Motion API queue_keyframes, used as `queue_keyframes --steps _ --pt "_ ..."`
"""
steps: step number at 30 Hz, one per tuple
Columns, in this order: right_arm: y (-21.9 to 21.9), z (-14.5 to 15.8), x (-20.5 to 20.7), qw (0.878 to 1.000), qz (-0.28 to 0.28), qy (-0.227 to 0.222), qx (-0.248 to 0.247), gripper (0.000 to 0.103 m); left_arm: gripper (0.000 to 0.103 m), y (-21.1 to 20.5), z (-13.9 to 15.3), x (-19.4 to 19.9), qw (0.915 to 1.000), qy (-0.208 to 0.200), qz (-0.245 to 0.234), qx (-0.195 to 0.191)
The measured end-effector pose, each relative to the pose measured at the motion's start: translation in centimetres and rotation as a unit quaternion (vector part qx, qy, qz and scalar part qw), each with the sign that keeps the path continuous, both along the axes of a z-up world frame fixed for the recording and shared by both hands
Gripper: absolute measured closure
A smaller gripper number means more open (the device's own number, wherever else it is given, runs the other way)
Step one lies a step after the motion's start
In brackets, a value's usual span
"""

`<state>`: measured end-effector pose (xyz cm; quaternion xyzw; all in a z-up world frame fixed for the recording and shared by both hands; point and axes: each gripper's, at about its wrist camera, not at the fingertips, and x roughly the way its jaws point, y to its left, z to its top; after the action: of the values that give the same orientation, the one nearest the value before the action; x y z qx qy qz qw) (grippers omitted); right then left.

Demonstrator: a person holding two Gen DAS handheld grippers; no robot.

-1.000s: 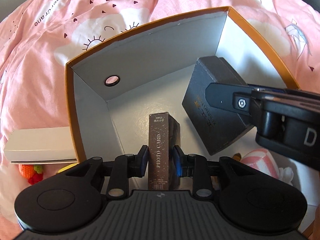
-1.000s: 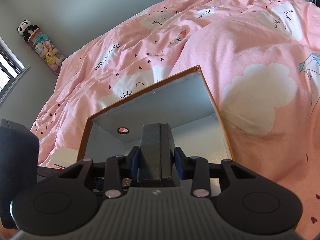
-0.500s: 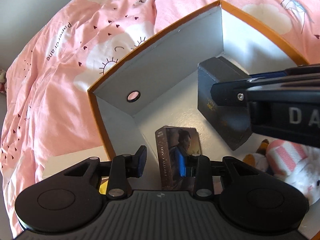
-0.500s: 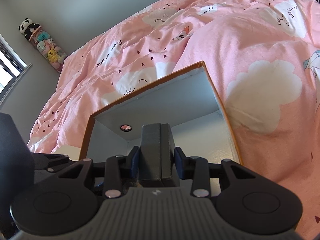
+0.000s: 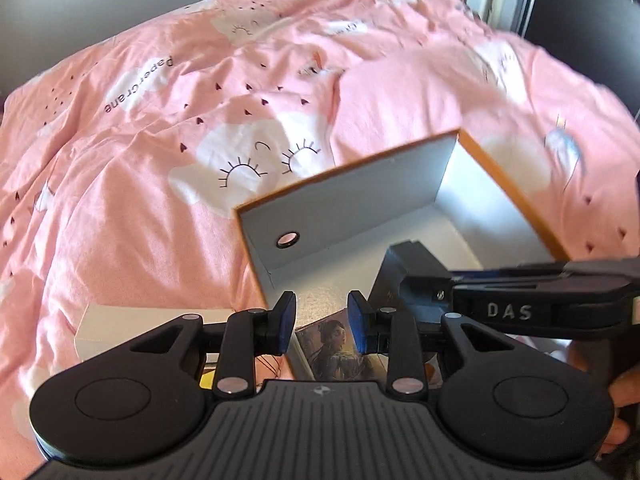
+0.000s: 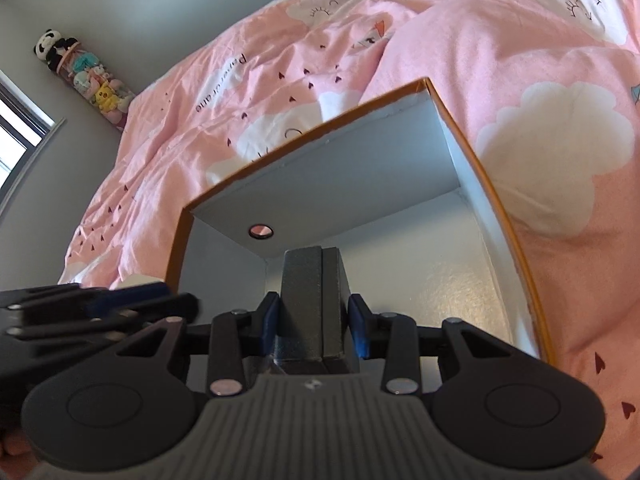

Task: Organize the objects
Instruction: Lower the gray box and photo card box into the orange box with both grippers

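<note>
An open orange-rimmed box with white inner walls (image 5: 352,196) lies on the pink bedspread; it also shows in the right wrist view (image 6: 320,168). A brown photo-card box (image 5: 336,344) with a portrait lies flat on the box floor, just below my left gripper (image 5: 322,320), which is open and empty above it. My right gripper (image 6: 314,320) is shut on a dark grey box (image 6: 312,300) and holds it inside the orange-rimmed box; that dark box (image 5: 396,276) shows in the left wrist view too.
A flat white box (image 5: 132,332) lies on the bed left of the orange-rimmed box, with something yellow (image 5: 206,380) beneath my left gripper. Plush toys (image 6: 86,80) hang in the room's far corner beside a window (image 6: 16,136).
My left gripper opened, let go of the photo-card box and drew back upward; the box now lies flat. The right gripper has kept its hold on the dark box.
</note>
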<state>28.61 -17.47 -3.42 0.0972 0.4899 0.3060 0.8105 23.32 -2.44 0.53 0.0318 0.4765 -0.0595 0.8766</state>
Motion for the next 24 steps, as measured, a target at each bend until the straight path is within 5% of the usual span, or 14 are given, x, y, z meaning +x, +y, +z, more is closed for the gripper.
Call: queue_keyframes --steps 9,14,24 --pt "0.2 -1.5 1.0 0.998 -0.012 0.063 0.003 0.065 0.066 5.2 0.0 -0.9 0.994 -0.014 0.079 -0.073" --pt "1.3 -1.3 1.0 0.995 0.021 0.049 -0.081 0.062 0.066 6.7 -0.6 -1.2 0.9914 -0.013 0.095 -0.089" --pt "4.0 -1.9 1.3 0.971 0.098 0.008 -0.219 0.036 0.066 8.7 -2.2 -1.6 0.9881 0.006 0.114 -0.103"
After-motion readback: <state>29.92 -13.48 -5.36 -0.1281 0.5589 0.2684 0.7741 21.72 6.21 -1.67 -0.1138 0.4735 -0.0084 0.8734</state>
